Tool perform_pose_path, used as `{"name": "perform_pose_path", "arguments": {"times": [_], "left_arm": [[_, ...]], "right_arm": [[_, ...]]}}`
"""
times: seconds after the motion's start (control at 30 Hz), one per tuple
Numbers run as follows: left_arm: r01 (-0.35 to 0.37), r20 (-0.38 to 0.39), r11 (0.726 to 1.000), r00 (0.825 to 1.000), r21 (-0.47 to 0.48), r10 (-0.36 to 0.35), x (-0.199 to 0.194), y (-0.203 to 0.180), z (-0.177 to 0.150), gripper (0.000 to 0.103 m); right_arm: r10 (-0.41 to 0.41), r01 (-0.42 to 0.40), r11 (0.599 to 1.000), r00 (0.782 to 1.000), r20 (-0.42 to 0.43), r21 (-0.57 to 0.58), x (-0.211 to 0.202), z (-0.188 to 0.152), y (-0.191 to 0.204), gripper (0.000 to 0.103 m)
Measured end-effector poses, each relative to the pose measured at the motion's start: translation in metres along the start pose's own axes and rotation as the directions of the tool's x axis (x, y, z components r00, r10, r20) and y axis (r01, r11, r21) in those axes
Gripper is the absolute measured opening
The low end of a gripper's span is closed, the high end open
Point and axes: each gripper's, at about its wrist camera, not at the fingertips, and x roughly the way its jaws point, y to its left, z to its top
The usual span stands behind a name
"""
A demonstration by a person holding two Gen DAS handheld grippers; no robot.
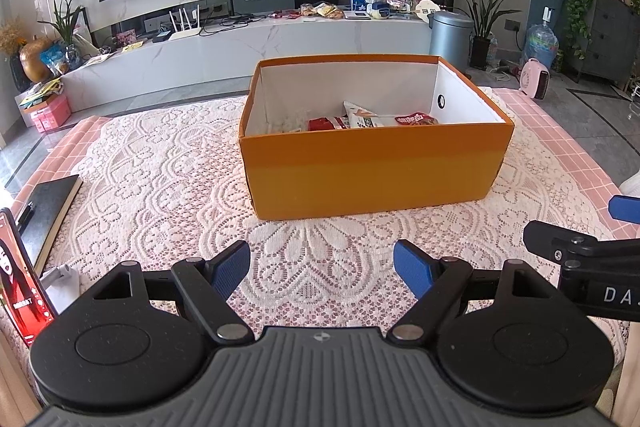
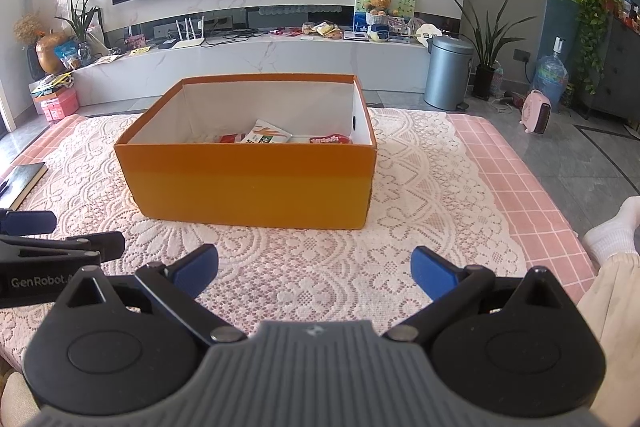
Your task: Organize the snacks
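**Both claws spread and empty, short of the orange box**

I take the orange box [image 1: 372, 171] as my landmark; it sits open-topped on the lace cloth [image 1: 168, 163].

Far to the box's left, at the table's near edge, a phone [image 1: 22, 279] stands upright showing a red screen with a figure; its writing is too small for me to read. Just beyond it lies a dark notebook [image 1: 48, 211], flat on the cloth.

My left gripper [image 1: 322, 273] hovers on the near side of the box, in front of its long orange wall and apart from it. Its blue pads [image 1: 226, 269] stand wide apart with only lace between them, holding nothing.

Inside the box, toward its right half, lie the snack packets [image 1: 360, 119]: a red one, a white one with orange print propped at a tilt, and a red sausage-like pack [image 1: 416, 119] nearest the right wall. Their lettering is there but I cannot read it. They are beyond the near wall, well clear of both claws.

My right gripper [image 2: 314, 273] also hangs on the near side of the box, fingers splayed and empty. In its view the other tool's arm reads "GenRobot"; in the left view the letters "DA" show on the neighbouring arm.
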Motion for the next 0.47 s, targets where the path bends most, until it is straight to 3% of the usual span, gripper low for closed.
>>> {"name": "perform_pose_path", "arguments": {"times": [0.47], "left_arm": [[0.001, 0.014, 1.0, 1.0, -0.001, -0.001, -0.0023, 0.0015, 0.0013, 0.095]], "right_arm": [[0.001, -0.001, 1.0, 1.0, 0.0, -0.004, 0.0007, -0.0012, -0.001, 0.099]]}}
